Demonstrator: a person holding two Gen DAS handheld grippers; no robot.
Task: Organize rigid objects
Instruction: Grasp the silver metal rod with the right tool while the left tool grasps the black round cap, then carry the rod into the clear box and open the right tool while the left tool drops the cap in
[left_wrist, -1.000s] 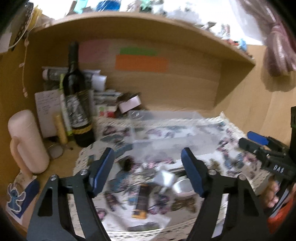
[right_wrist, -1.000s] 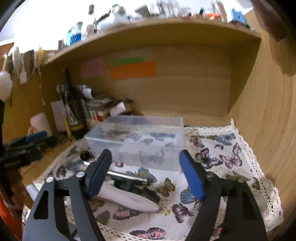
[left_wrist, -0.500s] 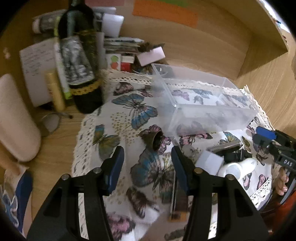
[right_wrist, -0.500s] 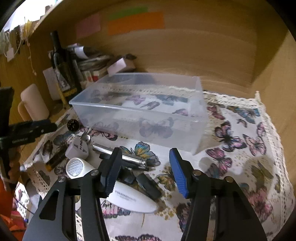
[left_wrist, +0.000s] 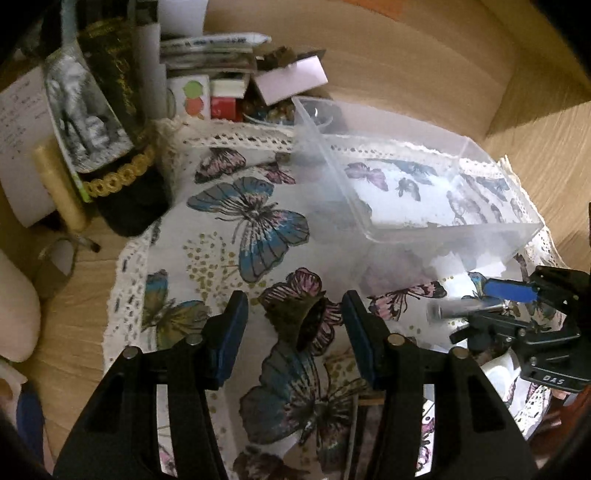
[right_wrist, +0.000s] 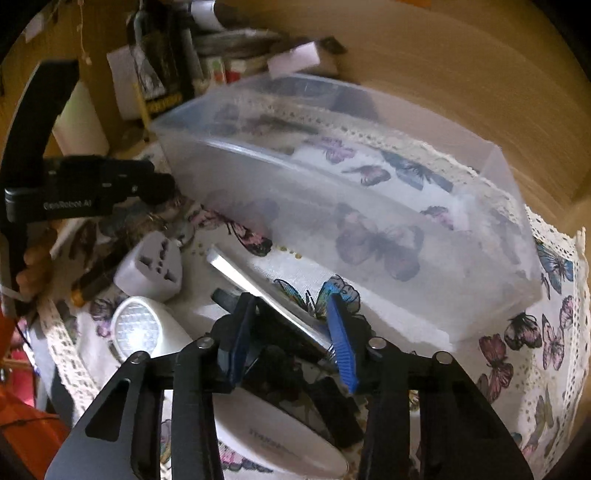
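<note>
1. My clear plastic bin (left_wrist: 424, 206) sits on the butterfly cloth (left_wrist: 229, 236) on the table, nothing in it.
2. Only my right view shows the white flashlight (right_wrist: 147, 332) and plug adapter (right_wrist: 151, 269).
3. My right claw (right_wrist: 288, 328), just closing, straddles a metal rod (right_wrist: 258, 288); contact unclear.
4. My left claw (left_wrist: 291, 325) stands partly open around a small dark cap (left_wrist: 299, 317), pads clear.

Butterfly-print cloth (left_wrist: 255, 221), clear box (left_wrist: 424, 206), blue-padded claws
</note>
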